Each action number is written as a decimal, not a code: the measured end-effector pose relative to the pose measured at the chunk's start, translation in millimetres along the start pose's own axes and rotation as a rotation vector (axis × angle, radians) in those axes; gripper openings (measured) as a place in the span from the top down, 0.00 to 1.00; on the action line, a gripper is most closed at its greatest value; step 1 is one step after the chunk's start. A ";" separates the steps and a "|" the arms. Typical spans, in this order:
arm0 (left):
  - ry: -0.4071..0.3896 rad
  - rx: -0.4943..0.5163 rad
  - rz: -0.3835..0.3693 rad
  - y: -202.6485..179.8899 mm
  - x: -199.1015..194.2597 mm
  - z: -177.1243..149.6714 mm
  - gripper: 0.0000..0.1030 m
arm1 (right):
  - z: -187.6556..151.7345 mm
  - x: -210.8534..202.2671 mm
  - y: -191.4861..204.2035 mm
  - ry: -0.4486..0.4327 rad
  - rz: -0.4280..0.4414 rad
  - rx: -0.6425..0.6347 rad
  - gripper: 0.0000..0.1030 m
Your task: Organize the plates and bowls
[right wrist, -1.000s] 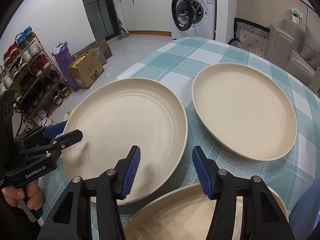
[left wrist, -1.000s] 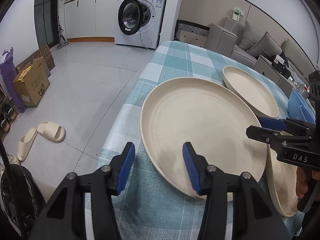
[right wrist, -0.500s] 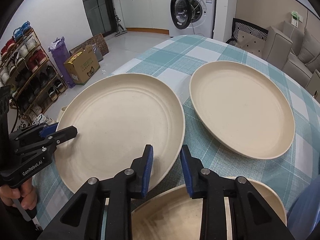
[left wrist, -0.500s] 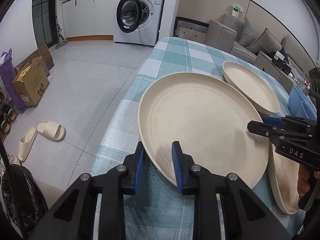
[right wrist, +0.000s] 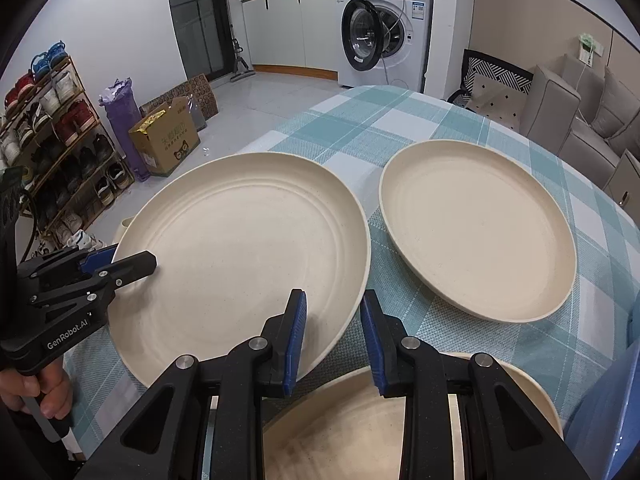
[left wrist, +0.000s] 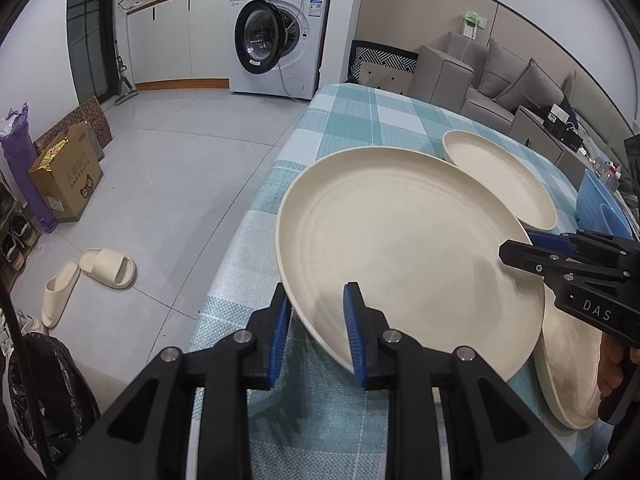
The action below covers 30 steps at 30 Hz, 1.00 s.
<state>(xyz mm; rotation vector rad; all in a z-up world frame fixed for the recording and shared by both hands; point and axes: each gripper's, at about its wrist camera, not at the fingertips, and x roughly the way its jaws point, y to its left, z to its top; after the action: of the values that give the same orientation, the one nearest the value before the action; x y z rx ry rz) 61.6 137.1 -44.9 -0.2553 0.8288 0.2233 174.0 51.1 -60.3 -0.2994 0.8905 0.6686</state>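
A large cream plate (left wrist: 400, 248) is lifted off the checked tablecloth and tilted; it also shows in the right wrist view (right wrist: 248, 256). My left gripper (left wrist: 316, 328) is shut on its near rim. My right gripper (right wrist: 332, 340) is shut on the rim at the opposite side, and shows in the left wrist view (left wrist: 520, 246). A second cream plate (right wrist: 476, 228) lies flat further back on the table. A third cream plate (right wrist: 360, 432) lies under my right gripper.
A blue dish rack (left wrist: 600, 212) stands at the table's right edge. The table edge (left wrist: 240, 240) drops to the floor on the left, where slippers (left wrist: 92, 276), a cardboard box (right wrist: 166, 140) and a shoe rack (right wrist: 52, 152) stand. A washing machine (right wrist: 384, 32) and sofa (left wrist: 500, 80) lie beyond.
Both grippers closed from open onto opposite rims of the large plate. The plate then rose off the cloth and tilted.
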 end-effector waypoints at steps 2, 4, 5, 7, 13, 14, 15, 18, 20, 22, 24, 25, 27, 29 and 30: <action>-0.007 0.004 0.001 -1.5 -2.6 0.8 0.76 | 0.9 -4.1 -0.5 -0.010 -0.003 -0.003 0.72; -0.016 0.006 0.000 -3.2 -6.2 1.5 0.76 | 0.9 -9.2 -1.1 -0.020 -0.004 0.000 0.72; -0.020 0.008 0.000 -4.1 -8.1 2.0 0.76 | 0.3 -11.6 -0.6 -0.023 -0.006 0.001 0.72; -0.029 0.011 -0.001 -5.7 -11.8 2.8 0.76 | -1.1 -18.0 0.4 -0.033 -0.012 -0.001 0.72; -0.054 0.023 -0.007 -11.8 -23.1 5.0 0.76 | -1.6 -36.7 -2.2 -0.062 -0.016 0.005 0.71; -0.057 0.026 -0.008 -13.2 -24.4 5.3 0.76 | -2.3 -39.9 -2.7 -0.067 -0.017 0.006 0.71; -0.059 0.028 -0.009 -14.3 -25.5 5.6 0.76 | -1.9 -41.8 -3.7 -0.071 -0.017 0.009 0.71; -0.061 0.030 -0.014 -17.8 -27.6 5.9 0.76 | -3.1 -49.0 -4.8 -0.080 -0.019 0.015 0.71; -0.062 0.035 -0.016 -19.6 -28.6 5.9 0.76 | -4.7 -53.9 -5.1 -0.086 -0.022 0.017 0.71; -0.066 0.037 -0.021 -21.4 -30.5 6.2 0.76 | -6.4 -59.2 -5.4 -0.091 -0.026 0.023 0.71; -0.070 0.043 -0.024 -23.5 -32.8 6.4 0.76 | -8.0 -64.9 -6.0 -0.096 -0.032 0.024 0.71; -0.073 0.045 -0.026 -24.9 -34.2 6.3 0.76 | -8.9 -68.0 -6.0 -0.101 -0.035 0.024 0.71; -0.078 0.050 -0.032 -27.8 -37.0 5.9 0.75 | -11.4 -74.8 -6.5 -0.108 -0.040 0.028 0.71; -0.082 0.054 -0.040 -32.1 -39.5 5.6 0.75 | -13.7 -82.0 -6.6 -0.115 -0.048 0.035 0.71; -0.083 0.056 -0.043 -33.8 -40.6 5.4 0.75 | -14.6 -85.8 -6.9 -0.119 -0.054 0.036 0.71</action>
<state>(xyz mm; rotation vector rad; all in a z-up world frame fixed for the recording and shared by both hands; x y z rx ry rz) 48.7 102.9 -6.4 -0.2094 0.7452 0.1684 131.2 3.3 -1.2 -0.2477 0.7780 0.6135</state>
